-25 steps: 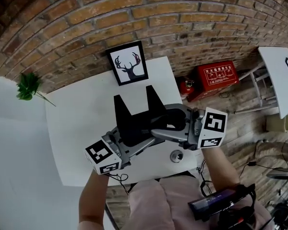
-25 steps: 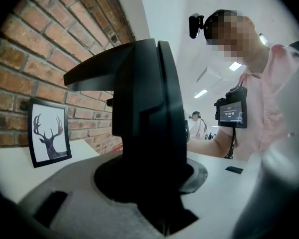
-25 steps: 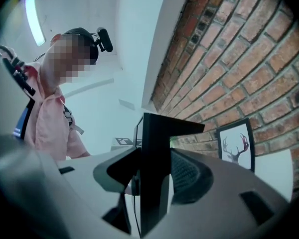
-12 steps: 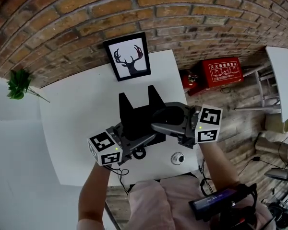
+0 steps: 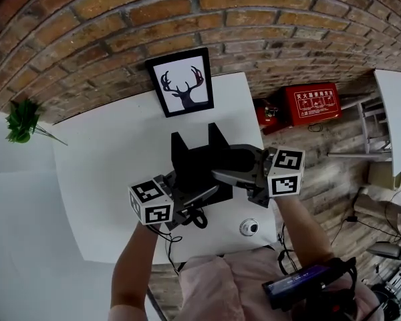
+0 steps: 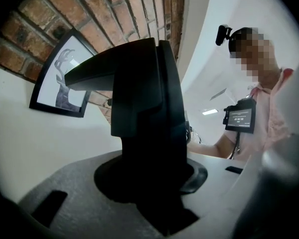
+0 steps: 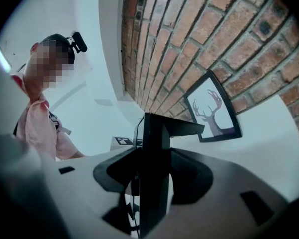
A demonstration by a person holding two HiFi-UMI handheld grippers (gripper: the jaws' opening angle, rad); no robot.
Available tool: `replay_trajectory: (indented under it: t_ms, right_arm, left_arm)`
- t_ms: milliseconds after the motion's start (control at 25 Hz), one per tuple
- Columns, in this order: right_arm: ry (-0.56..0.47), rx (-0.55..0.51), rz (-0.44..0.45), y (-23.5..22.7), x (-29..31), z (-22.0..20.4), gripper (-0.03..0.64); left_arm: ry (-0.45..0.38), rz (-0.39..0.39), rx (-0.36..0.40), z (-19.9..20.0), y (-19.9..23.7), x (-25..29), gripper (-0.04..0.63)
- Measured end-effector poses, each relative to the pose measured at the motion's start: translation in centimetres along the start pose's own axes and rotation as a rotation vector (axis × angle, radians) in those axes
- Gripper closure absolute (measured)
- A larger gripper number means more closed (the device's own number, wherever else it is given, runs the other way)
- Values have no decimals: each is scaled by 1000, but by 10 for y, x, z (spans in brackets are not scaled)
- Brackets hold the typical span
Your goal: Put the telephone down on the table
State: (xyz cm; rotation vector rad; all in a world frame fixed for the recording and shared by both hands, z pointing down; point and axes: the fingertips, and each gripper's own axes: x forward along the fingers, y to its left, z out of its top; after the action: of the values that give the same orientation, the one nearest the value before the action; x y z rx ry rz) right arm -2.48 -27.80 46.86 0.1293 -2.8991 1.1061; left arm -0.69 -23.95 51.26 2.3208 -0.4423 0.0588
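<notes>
Head view: black telephone [image 5: 195,169] gripped from both sides over white table [image 5: 100,179], near its front edge; resting or just above, impossible to tell. Left gripper [image 5: 190,194] partly closed, clamped on the phone's body. Right gripper [image 5: 235,172] somewhat wider, clamped on a thin edge. Framed deer picture [image 5: 182,82] behind, against brick wall [image 5: 187,19]. White characters on red box [image 5: 312,104], too small to read.

Black telephone [image 5: 195,166], two pointed prongs, clamped both sides, over white table [image 5: 107,179].
</notes>
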Motion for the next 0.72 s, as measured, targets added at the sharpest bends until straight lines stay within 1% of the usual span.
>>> replay_trajectory:
  t_ms: [720]
  right_arm:
    - [52,157,-55,-47,11,-31,411]
  left_arm:
    - [29,-9,-195,-27,40,7,428]
